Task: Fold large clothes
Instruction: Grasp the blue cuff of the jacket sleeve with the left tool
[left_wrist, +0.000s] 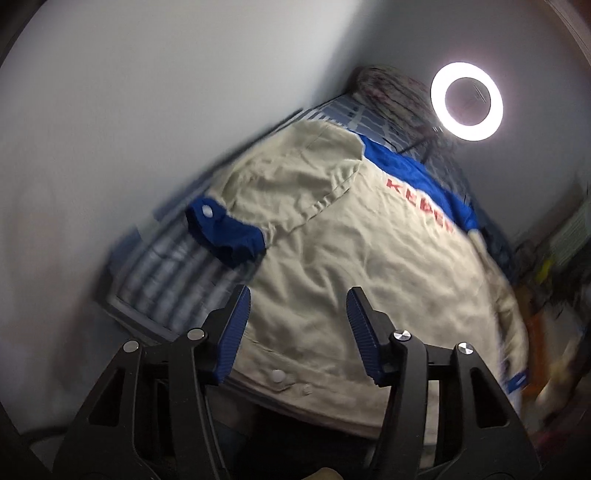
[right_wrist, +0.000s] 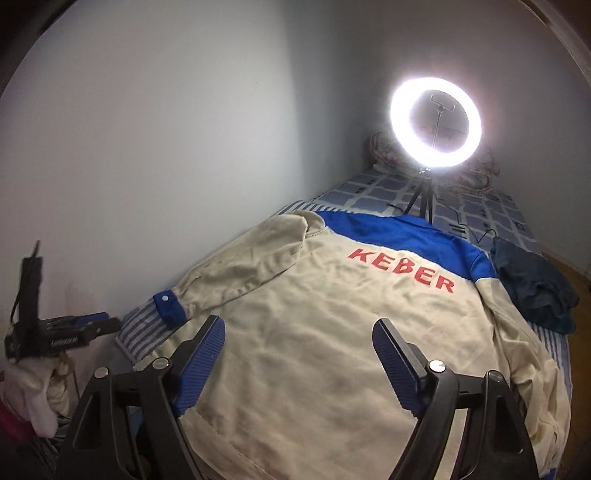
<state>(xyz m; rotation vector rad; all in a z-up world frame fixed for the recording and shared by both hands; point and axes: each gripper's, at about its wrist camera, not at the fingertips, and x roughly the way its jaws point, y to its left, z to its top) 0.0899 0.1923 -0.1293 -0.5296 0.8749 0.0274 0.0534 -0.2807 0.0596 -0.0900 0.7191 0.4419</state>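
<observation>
We see a large beige jacket (right_wrist: 314, 332) spread back-up across a bed (right_wrist: 461, 210) with a blue-and-white checked sheet. A blue yoke crosses its shoulders, red letters read "KEBER" beneath, and its left sleeve folds inward, ending in a blue snap cuff (right_wrist: 168, 308). The cloth is creased. Our left gripper (left_wrist: 298, 317) and right gripper (right_wrist: 298, 350) hover above the hem, jaws apart and holding nothing.

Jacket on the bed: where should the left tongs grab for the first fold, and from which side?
Probably the blue cuff of the sleeve lying at the jacket edge nearest the wall. Come from the wall side, over the striped sheet: the cuff is a thick, bunched edge sticking past the flat body.
</observation>
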